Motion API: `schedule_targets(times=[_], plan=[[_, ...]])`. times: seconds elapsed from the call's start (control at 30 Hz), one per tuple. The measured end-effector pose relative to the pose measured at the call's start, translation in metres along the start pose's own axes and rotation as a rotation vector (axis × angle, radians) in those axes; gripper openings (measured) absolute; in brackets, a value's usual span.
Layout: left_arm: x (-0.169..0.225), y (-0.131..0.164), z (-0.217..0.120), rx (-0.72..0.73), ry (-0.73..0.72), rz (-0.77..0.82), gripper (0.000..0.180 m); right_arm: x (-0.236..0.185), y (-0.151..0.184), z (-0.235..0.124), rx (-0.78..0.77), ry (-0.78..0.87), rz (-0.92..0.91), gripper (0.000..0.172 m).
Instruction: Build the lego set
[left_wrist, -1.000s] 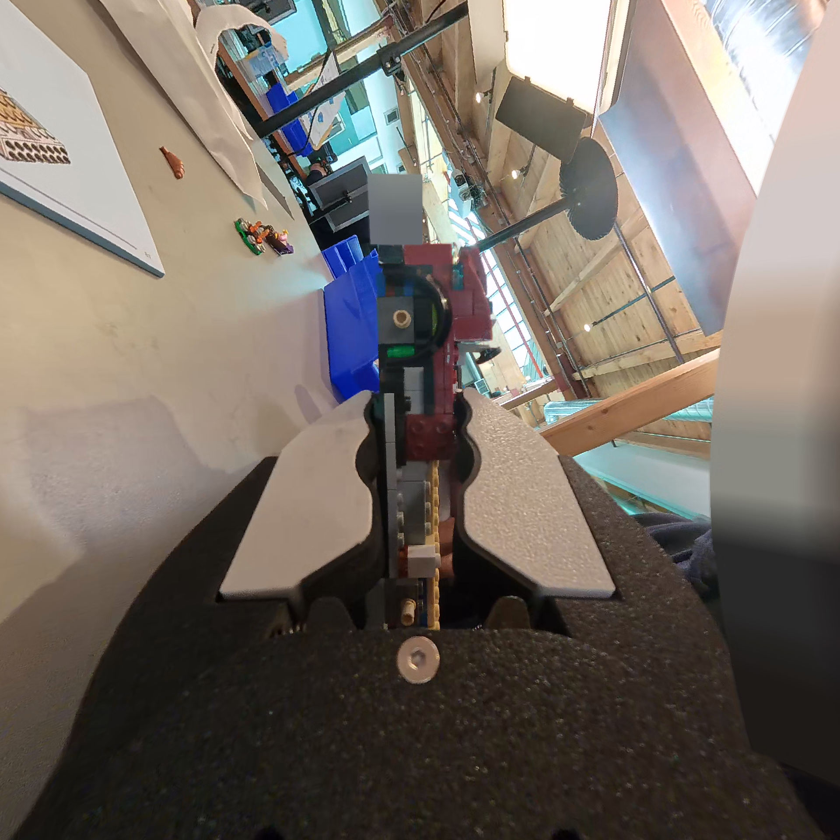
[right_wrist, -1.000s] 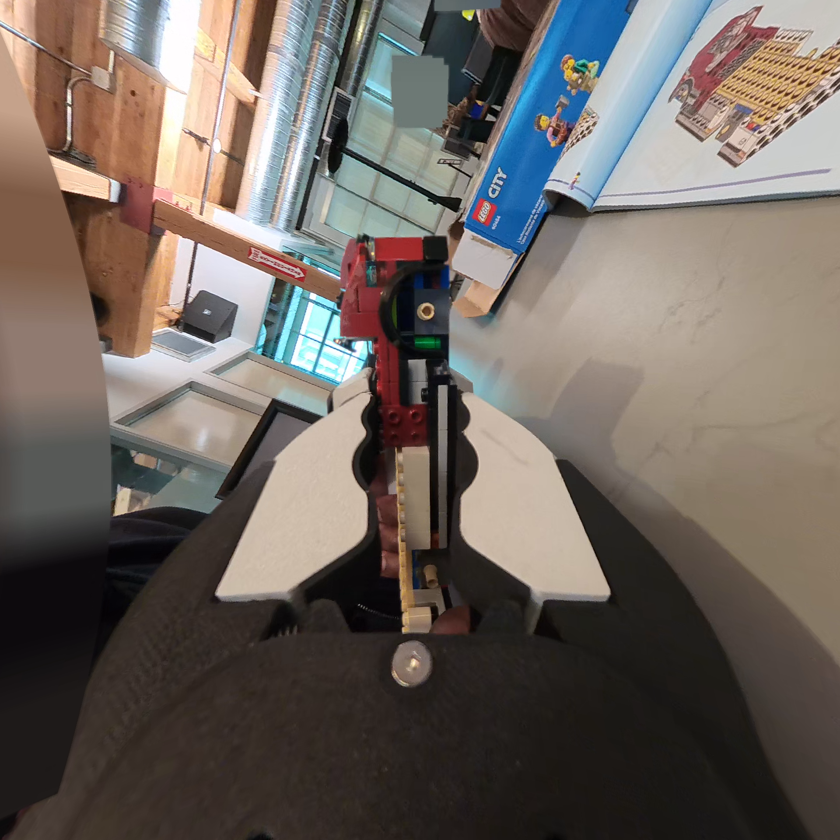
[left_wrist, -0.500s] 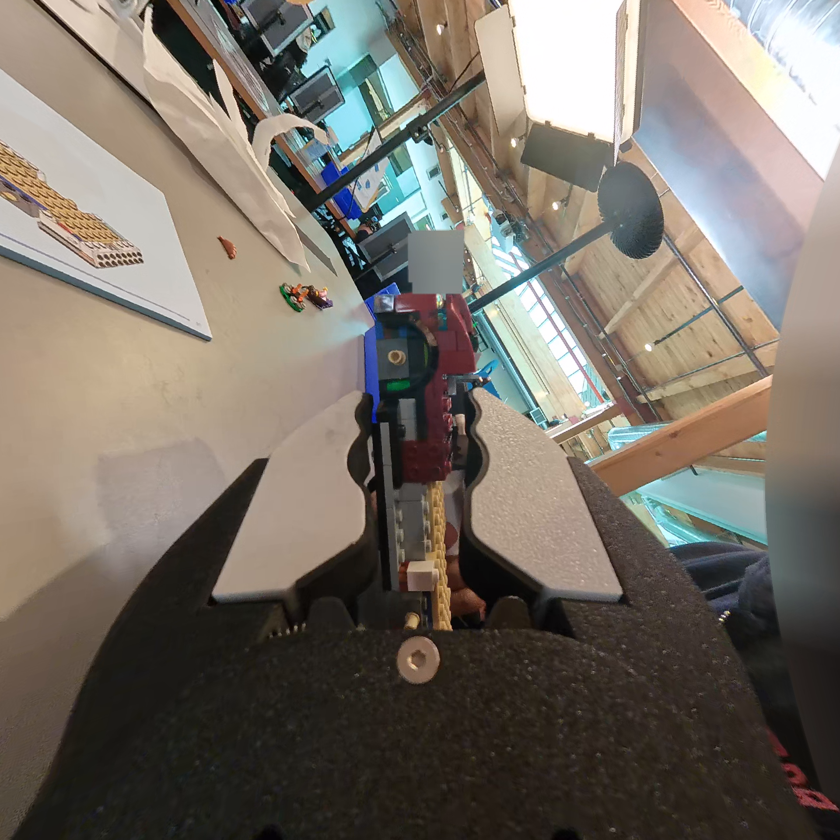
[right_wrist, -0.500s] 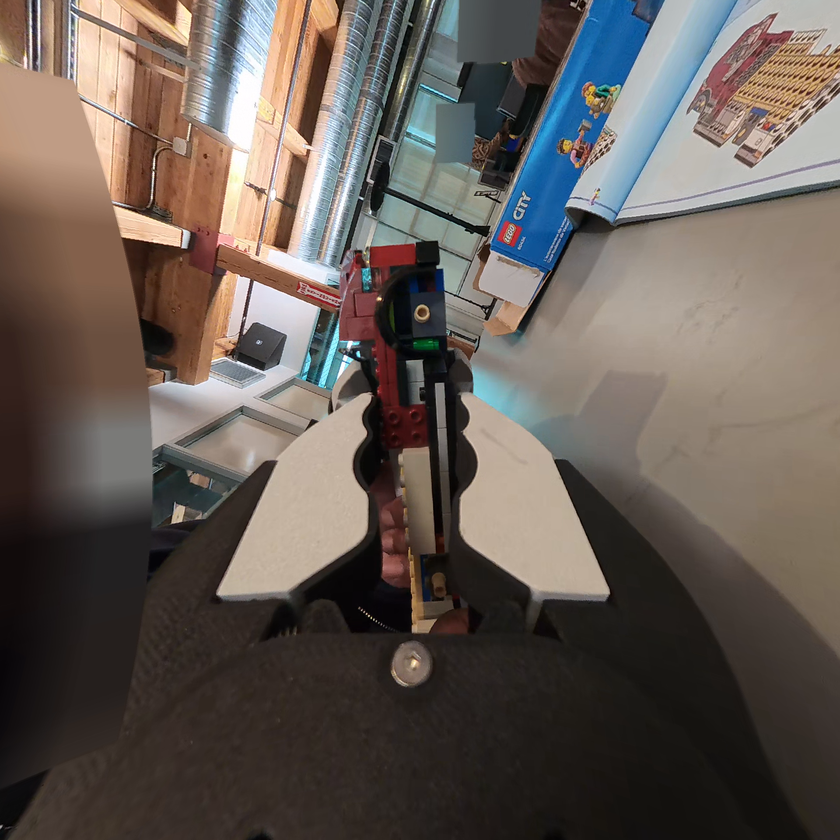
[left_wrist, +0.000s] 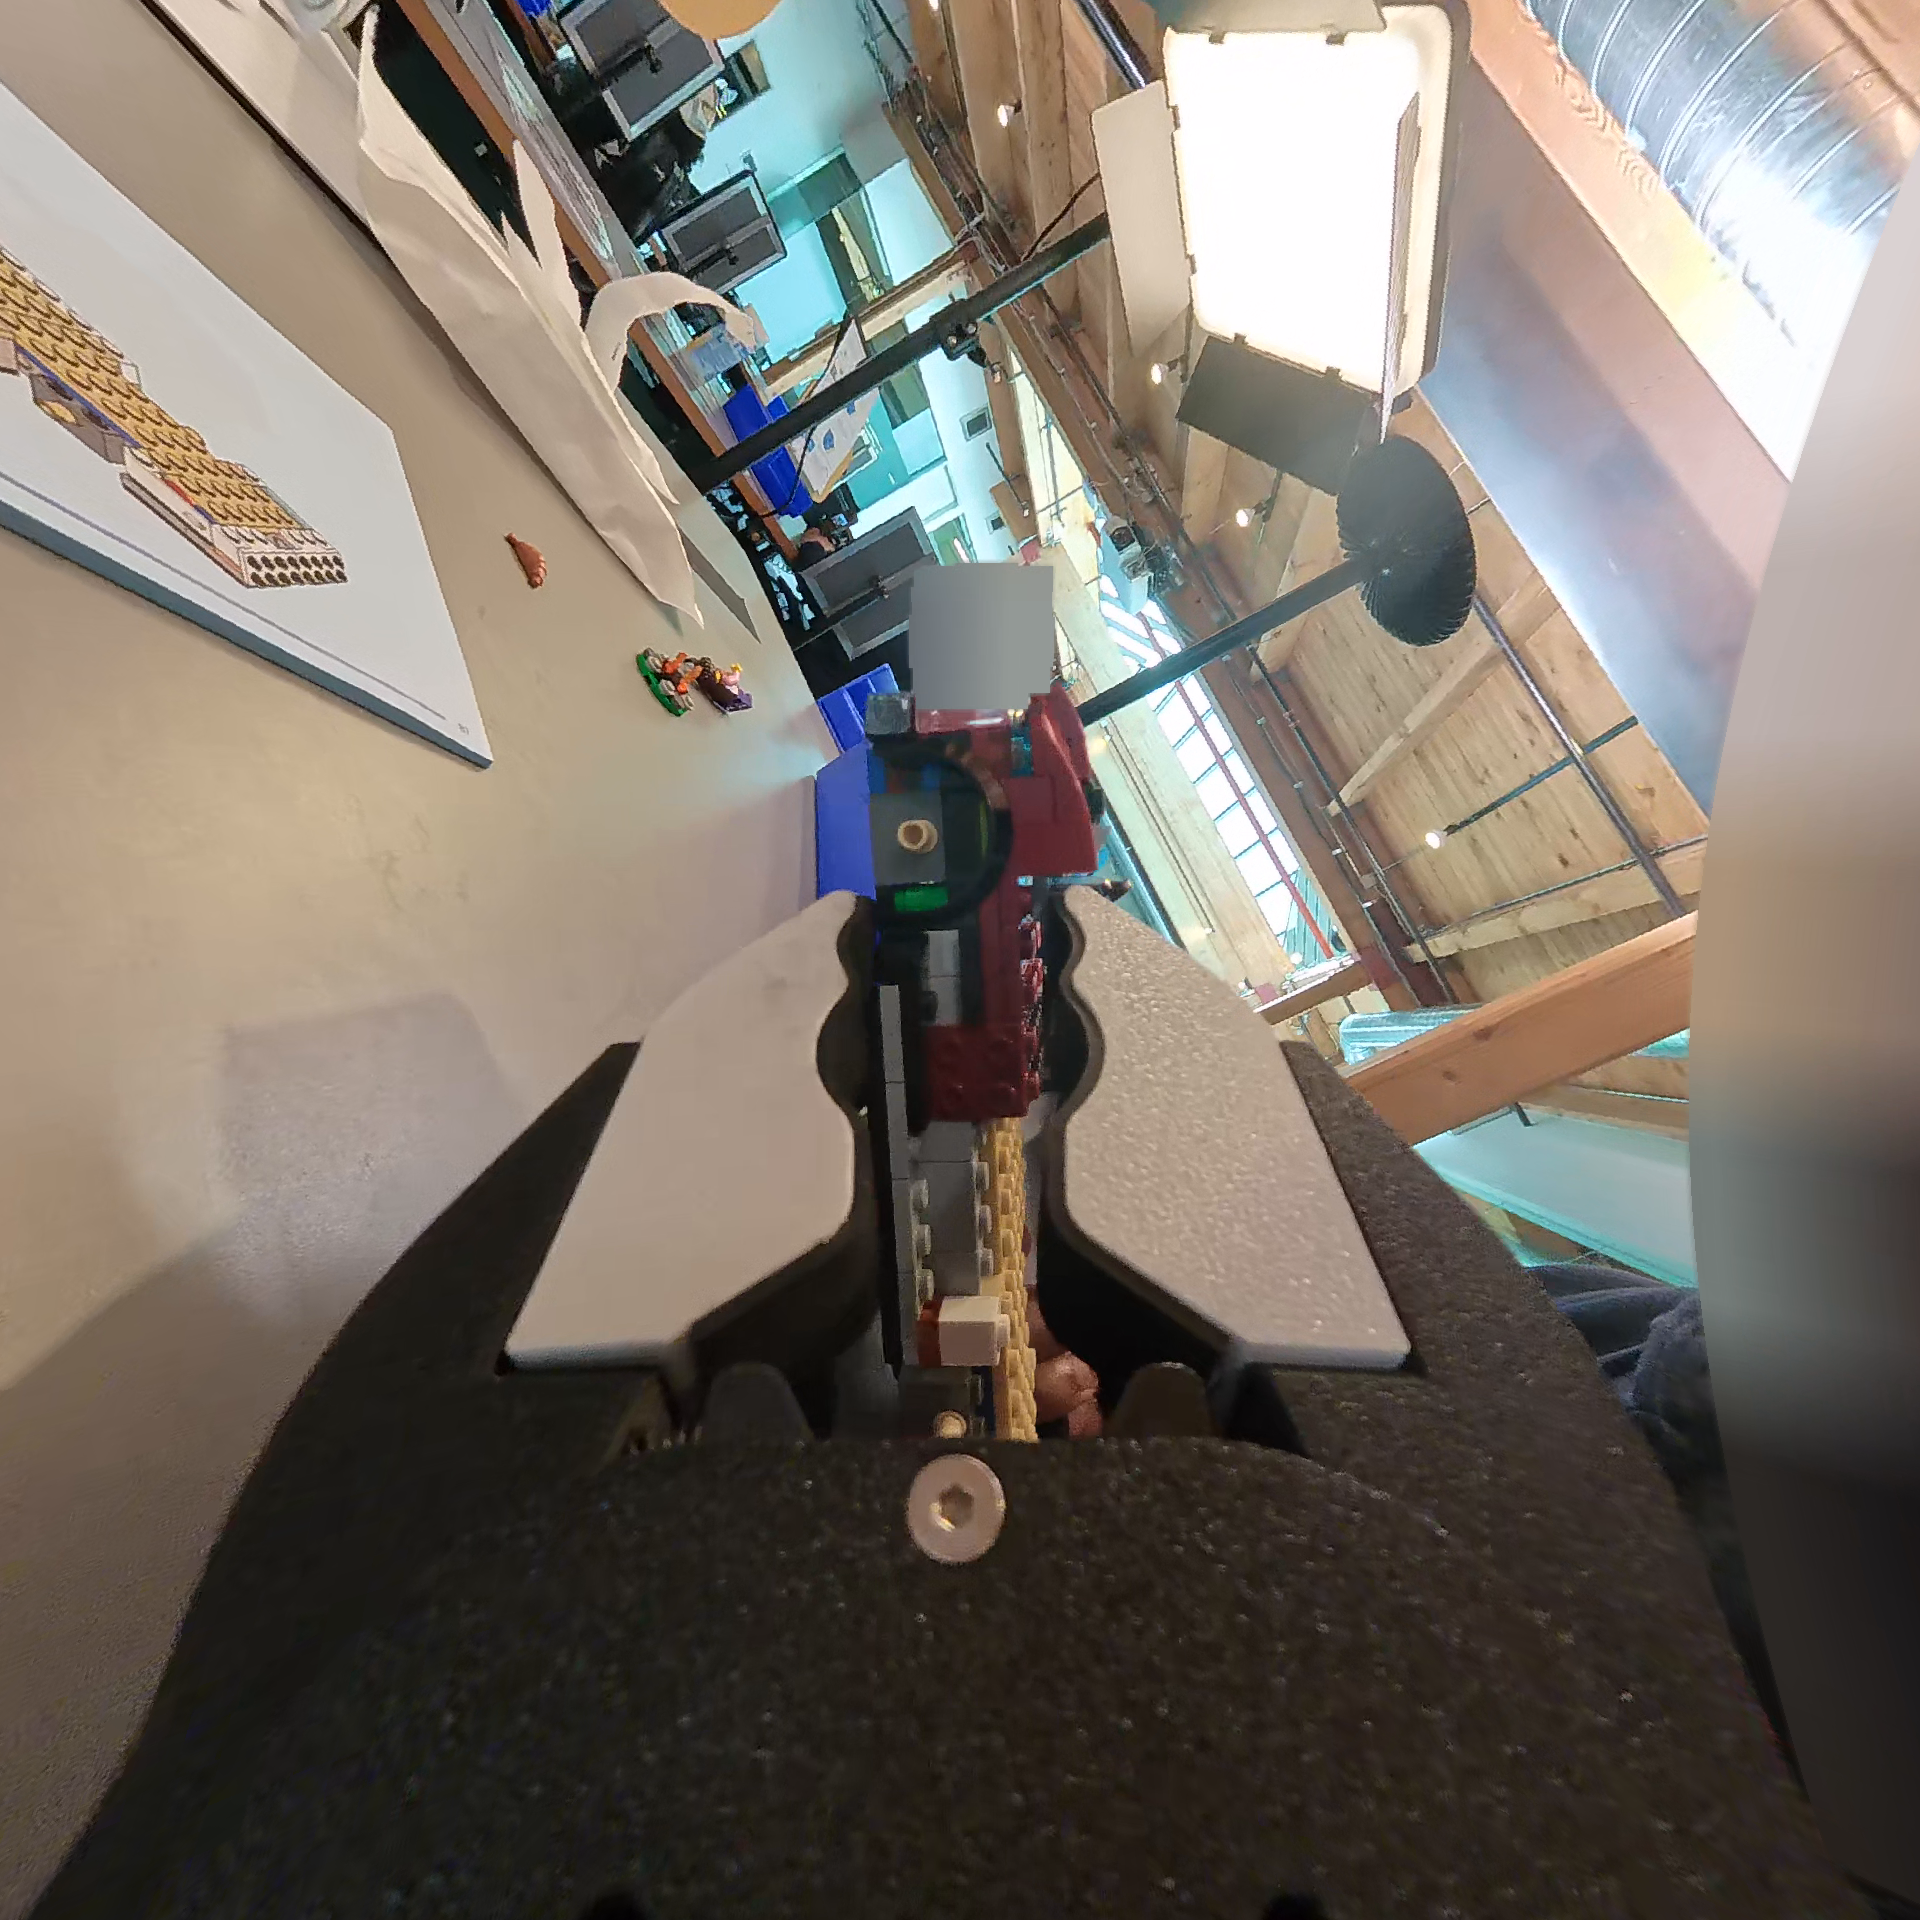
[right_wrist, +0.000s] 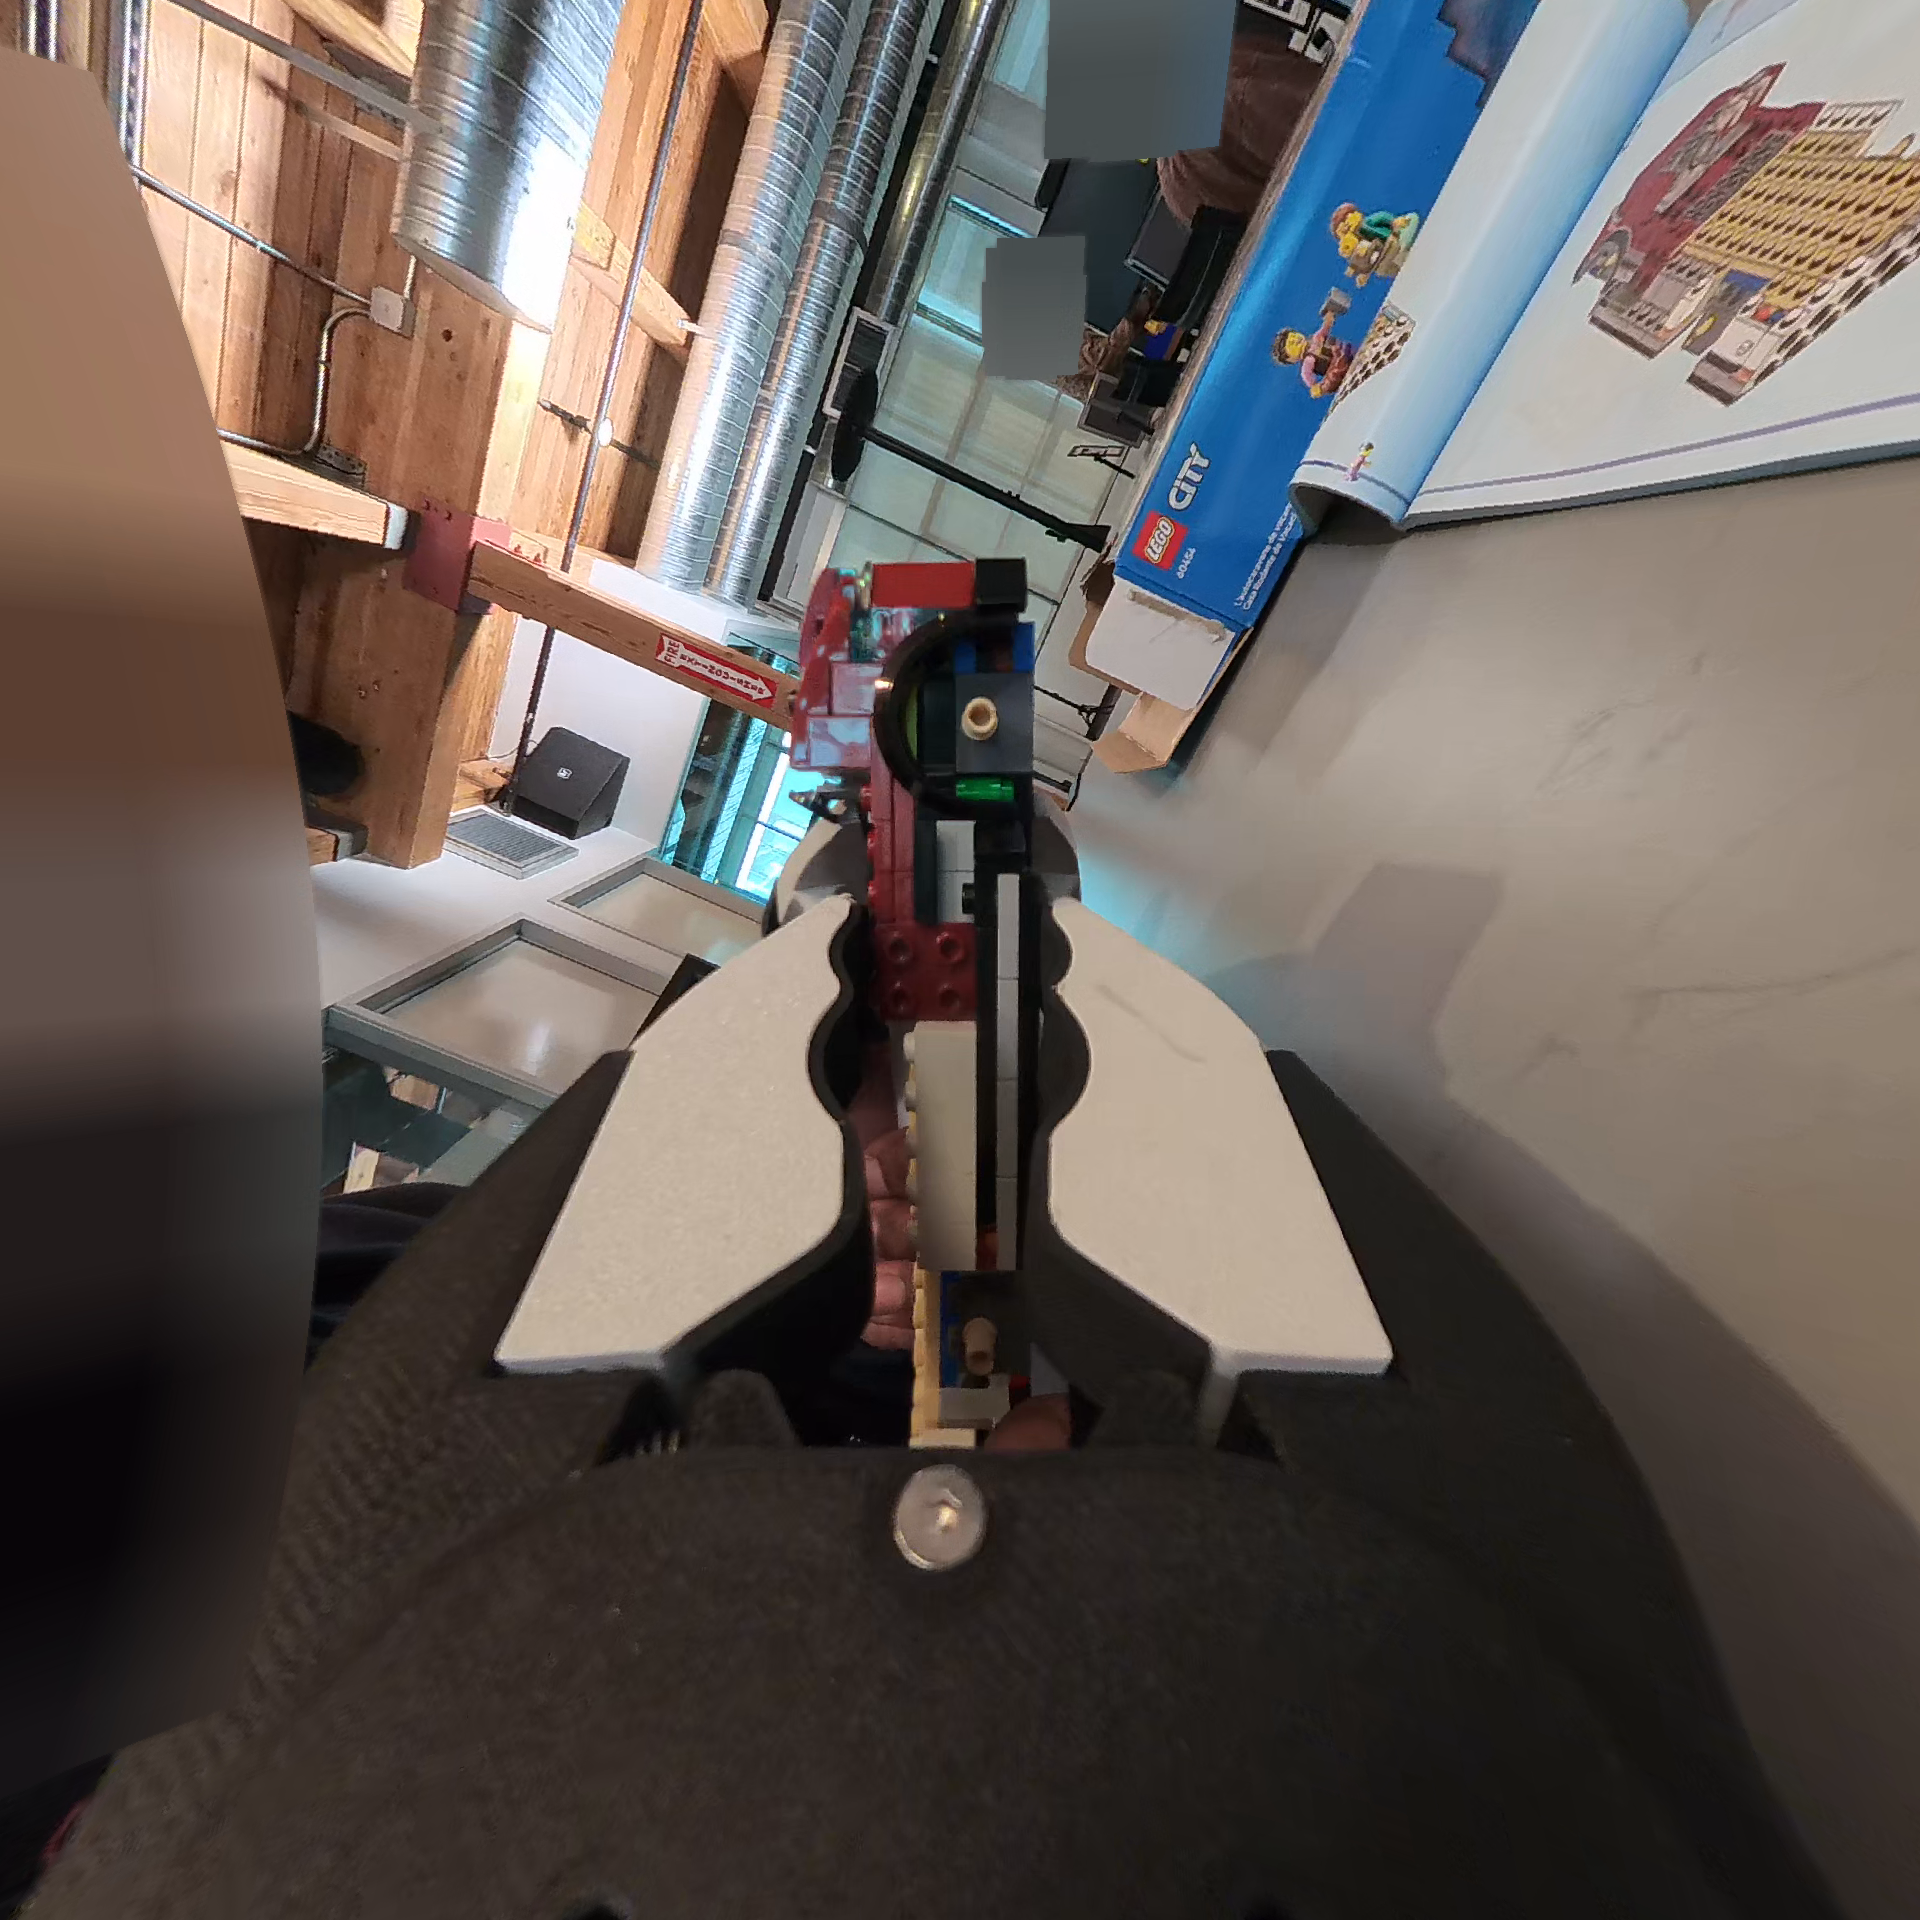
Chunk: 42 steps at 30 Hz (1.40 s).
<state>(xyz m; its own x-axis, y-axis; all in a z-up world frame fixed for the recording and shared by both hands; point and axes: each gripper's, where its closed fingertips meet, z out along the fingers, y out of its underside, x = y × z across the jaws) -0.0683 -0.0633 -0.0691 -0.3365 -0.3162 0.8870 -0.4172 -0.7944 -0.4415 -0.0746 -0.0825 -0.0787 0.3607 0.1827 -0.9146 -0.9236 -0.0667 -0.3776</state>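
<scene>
My left gripper (left_wrist: 961, 925) clamps the brick-built truck model (left_wrist: 977, 914), both pads pressed on its flanks; the dark red cab end projects past the fingertips, tan studded plates running back toward my palm. My right gripper (right_wrist: 951, 914) grips the same model (right_wrist: 940, 831) from the opposite side, pads also bearing on it. The model is held on edge, clear of the grey table (left_wrist: 260, 883). Beyond the model on the table: an open instruction booklet (left_wrist: 208, 540), a small green-based brick cluster (left_wrist: 686, 681), a blue bin (left_wrist: 844, 831). In the right view, a blue set box (right_wrist: 1247, 416) lies behind the model.
</scene>
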Motion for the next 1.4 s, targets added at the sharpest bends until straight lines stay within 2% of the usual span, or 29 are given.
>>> schedule_targets(times=[0.93, 1.4], plan=[[-0.014, 0.0, -0.002, 0.018, -0.033, -0.092, 0.029, 0.012, -0.001, 0.003, 0.032, 0.049, 0.018, 0.03], [-0.03, -0.002, 0.013, -0.064, -0.013, -0.131, 0.029, 0.027, -0.016, -0.002, 0.05, 0.049, 0.103, 0.03]])
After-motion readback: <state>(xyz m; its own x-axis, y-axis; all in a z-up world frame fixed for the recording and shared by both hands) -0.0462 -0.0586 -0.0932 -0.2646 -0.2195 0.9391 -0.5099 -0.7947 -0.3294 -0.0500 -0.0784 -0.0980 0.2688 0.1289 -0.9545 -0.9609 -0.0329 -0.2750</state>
